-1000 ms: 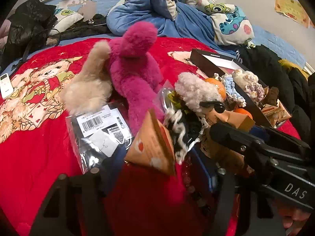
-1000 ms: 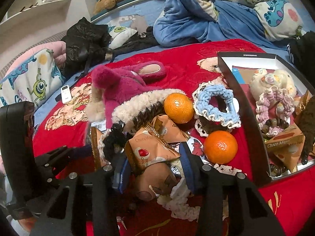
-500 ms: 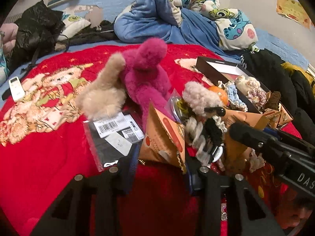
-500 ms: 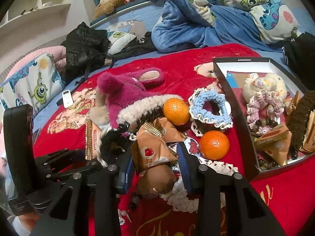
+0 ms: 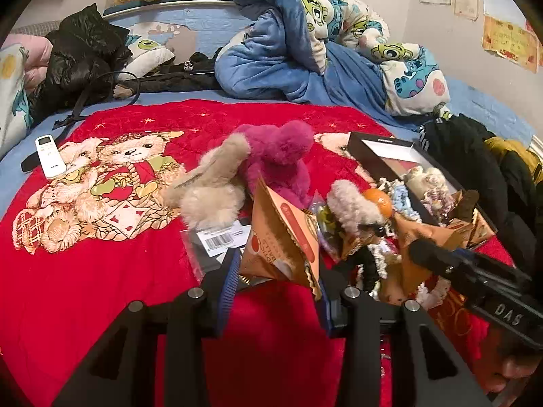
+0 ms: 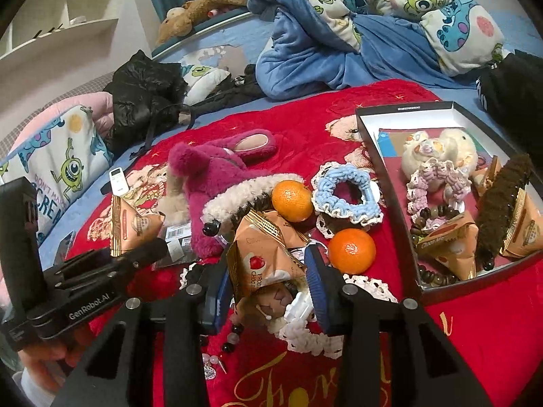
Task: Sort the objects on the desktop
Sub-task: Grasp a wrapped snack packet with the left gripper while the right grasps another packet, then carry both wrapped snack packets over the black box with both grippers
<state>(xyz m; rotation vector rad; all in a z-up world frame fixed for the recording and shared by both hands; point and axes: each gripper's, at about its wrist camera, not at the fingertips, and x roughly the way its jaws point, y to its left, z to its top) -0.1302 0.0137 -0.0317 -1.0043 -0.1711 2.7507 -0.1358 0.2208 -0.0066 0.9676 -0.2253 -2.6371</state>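
My left gripper [image 5: 276, 271] is shut on an orange triangular snack packet [image 5: 281, 237], held a little above the red blanket. From the right wrist view, that gripper [image 6: 135, 254] and its packet [image 6: 130, 224] sit at the left. My right gripper [image 6: 268, 281] is shut on a second orange snack packet [image 6: 261, 261] over a pile of lace and beads. A black open box [image 6: 407, 107] at the right holds more packets, crocheted scrunchies, a brown hair clip and beads. The same box [image 5: 373, 142] shows in the left wrist view.
Two mandarins [image 6: 292, 200] [image 6: 352, 250], a blue scrunchie [image 6: 346, 190] and a pink plush slipper [image 6: 210, 173] lie on the blanket. A white remote [image 5: 50, 156] lies far left. A barcoded bag [image 5: 217, 240] lies under the left packet. Bedding and black jackets line the back.
The left jaws closed on the snack packet and lifted it off the barcoded bag. The right gripper rose slightly with its packet still gripped.
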